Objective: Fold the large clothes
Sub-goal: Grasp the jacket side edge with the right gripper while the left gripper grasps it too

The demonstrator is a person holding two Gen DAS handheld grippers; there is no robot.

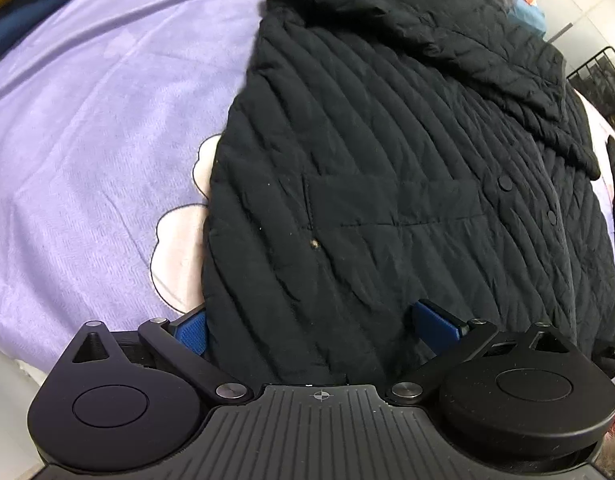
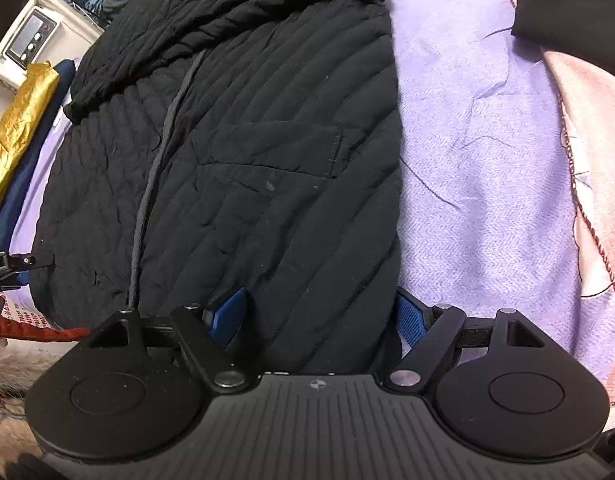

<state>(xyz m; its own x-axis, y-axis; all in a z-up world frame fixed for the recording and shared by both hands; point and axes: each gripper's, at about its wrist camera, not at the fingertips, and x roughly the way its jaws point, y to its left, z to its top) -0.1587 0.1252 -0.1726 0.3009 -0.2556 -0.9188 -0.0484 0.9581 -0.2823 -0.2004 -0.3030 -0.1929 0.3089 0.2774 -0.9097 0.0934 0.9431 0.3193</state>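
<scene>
Grippers tilted steeply down at coat (image 1: 387, 160) hem (near edge): left gripper (image 1: 315, 328) and right gripper (image 2: 319, 312) both spread, straddling fabric, not pinching.

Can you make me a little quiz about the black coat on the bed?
1. True or false: the coat lies on a purple blanket.
2. What sits at the coat's near hem? A) both grippers B) a shoe C) a book
3. Fill in: the left gripper and right gripper have their jaws ____, each astride a bottom corner of the coat.

Key: 1 true; 2 A; 3 open
</scene>
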